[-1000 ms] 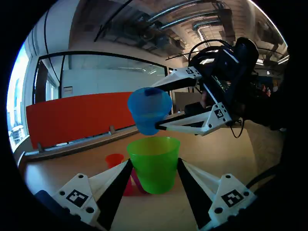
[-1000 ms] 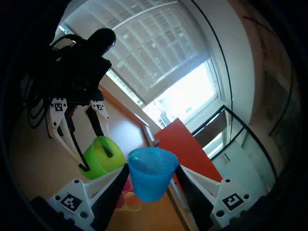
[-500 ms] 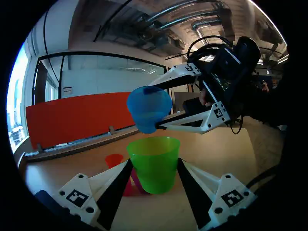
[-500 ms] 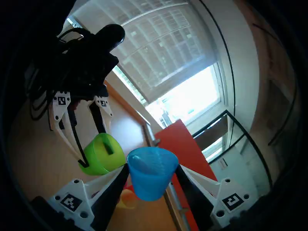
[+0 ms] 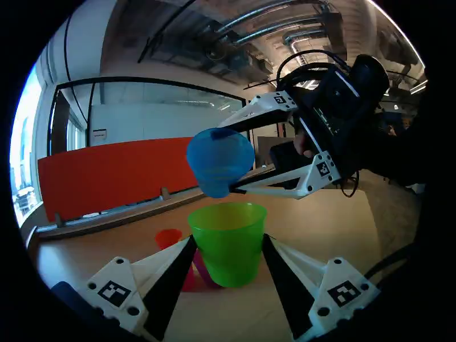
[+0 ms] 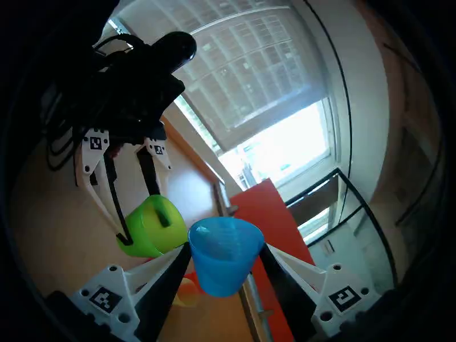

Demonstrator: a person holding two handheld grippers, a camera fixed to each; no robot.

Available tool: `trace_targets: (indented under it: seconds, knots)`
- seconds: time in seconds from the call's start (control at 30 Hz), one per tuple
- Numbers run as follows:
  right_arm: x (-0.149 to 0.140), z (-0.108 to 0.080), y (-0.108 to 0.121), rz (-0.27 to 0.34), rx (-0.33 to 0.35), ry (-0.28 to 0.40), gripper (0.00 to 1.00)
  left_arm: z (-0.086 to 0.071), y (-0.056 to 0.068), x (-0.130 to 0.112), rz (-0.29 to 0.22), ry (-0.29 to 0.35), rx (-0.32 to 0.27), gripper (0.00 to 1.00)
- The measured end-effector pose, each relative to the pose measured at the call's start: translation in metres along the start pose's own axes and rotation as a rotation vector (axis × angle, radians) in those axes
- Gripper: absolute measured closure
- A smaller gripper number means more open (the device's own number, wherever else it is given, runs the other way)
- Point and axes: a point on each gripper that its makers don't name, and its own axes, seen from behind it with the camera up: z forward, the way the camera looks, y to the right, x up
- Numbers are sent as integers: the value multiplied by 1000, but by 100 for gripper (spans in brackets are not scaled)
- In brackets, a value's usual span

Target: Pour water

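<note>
Orange-red paneling [image 5: 114, 171] is running along the far edge of the desk [image 5: 330, 222], off to the left of the left gripper [image 5: 228, 239]. A small red cup [image 5: 169, 235] is standing just beyond that gripper's left finger, with a pink cup [image 5: 199, 273] peeking out beside it. The left gripper is clamping a green cup [image 5: 228, 253] upright, both fingers pressing on its sides and narrowed to its width. Above the green cup's rim and apart from it, a blue cup [image 5: 219, 165] is hanging slightly tilted. The right gripper [image 5: 225, 160] is reaching in from the right and pinching it between both fingers, and a hand [image 5: 301, 145] is grasping the dark body farther right. In the right gripper view, the left gripper is showing up and to the left of the right gripper's fingers, carrying the green cup. The blue cup is sitting centred between the right gripper's own fingers with its open mouth facing the camera. An orange cup [image 6: 185, 292] is showing beside the left finger, and a bright window [image 6: 273, 148] is glowing beyond, to the right.
</note>
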Motion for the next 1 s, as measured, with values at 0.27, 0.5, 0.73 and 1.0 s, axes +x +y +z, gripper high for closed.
trace_targets:
  seconds: [0.27,0.5,0.73,1.0]
  knots:
    - [2,0,1,-26,6,-3,9,0,1,1,1,4,-3,17]
    - [1,-1,3,-42,8,-6,9,0,2,1,0,4,-3,17]
    - [0,-1,3,-61,9,-10,10,1,2,2,0,5,-4,17]
    - [-1,-3,6,-76,7,-12,10,2,3,2,1,3,-4,17]
